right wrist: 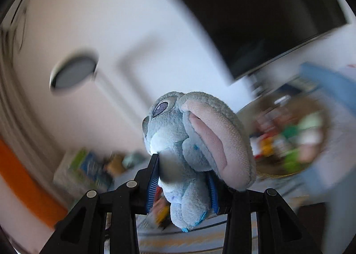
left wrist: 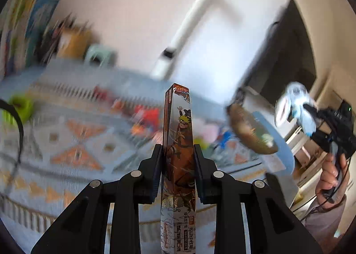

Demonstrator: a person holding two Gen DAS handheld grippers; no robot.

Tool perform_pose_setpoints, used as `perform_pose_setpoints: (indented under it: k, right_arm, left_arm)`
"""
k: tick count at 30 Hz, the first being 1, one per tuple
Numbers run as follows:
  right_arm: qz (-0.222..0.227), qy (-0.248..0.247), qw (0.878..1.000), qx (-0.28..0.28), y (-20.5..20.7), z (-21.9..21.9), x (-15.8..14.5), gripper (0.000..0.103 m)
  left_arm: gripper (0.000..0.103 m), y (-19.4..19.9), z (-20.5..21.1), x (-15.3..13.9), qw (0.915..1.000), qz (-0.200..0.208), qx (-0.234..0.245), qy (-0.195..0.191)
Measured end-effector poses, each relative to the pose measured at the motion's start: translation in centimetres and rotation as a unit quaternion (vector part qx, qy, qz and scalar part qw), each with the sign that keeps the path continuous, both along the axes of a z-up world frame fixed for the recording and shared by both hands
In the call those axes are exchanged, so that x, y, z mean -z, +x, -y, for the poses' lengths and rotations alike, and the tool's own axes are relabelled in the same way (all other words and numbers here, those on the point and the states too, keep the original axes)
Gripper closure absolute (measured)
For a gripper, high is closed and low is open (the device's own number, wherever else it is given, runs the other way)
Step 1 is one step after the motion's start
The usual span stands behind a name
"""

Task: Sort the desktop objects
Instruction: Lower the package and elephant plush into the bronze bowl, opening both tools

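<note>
- desktop objects: two are off the table just now, one in each pair of tongs. the narrow card box (left wrist: 179,142) with the orange cartoon figure stands upright in the left tongs (left wrist: 178,154), whose jaws are drawn nearly together and press its two flat sides.
- the grey-blue plush toy (right wrist: 189,142) with the big pink-lined ear sits in the right tongs (right wrist: 184,185), pinched at its body, the blue pads sunk into the fur. no earlier view is to hand, so i say nothing of how they got there.
- the step in hand looks like the carry: both things lifted, neither set down yet.
- the landmark is the round woven basket (left wrist: 251,131). the card box is to its left, above the patterned cloth (left wrist: 77,147); the plush, seen from the left wrist, is up and to the right of the basket.
- next, i'd judge, the plush wants lowering over the basket before the right tongs let go; the box needs its own place, which i cannot pick out in the blur.
- count: one card box, one plush, one basket, two pairs of tongs, one desk lamp (left wrist: 189,20). the things in the basket are too smeared to count.
</note>
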State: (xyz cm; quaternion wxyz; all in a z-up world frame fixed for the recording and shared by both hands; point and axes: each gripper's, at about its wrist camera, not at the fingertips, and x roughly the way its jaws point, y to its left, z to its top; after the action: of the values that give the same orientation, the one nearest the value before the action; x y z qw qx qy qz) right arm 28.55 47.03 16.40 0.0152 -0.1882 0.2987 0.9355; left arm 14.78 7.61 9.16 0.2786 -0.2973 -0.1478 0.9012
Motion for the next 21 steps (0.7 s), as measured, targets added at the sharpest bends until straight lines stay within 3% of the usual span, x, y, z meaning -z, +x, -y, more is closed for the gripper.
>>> perform_pose_setpoints:
  k: [4, 7, 9, 13, 21]
  right_arm:
    - [-0.051, -0.014, 0.994, 0.101, 5.4, -5.0, -1.9, 0.066]
    - [-0.065, -0.015, 0.984, 0.166, 7.4, -8.0, -2.2, 0.066]
    - [-0.060, -0.029, 0.982, 0.179, 7.3, -9.6, -1.9, 0.066]
    - [-0.029, -0.059, 0.983, 0.174, 4.9, -12.5, -0.7, 0.066]
    - [0.033, -0.067, 0.988, 0.135, -3.2, -13.6, 1.7, 0.066]
  left_arm:
    - [0.080, -0.8, -4.0, -5.8, 0.9979, -0.039, 0.051, 0.004]
    - [0.080, -2.9, -8.4, -8.6, 0.9942, -0.035, 0.099, 0.023]
    - [0.080, -4.6, -12.0, -9.6, 0.9909, -0.023, 0.127, 0.037]
    - [0.080, -7.8, -18.8, -9.4, 0.9858, 0.007, 0.160, 0.053]
    - [0.079, -11.1, -30.5, -5.8, 0.9804, 0.023, 0.194, 0.029]
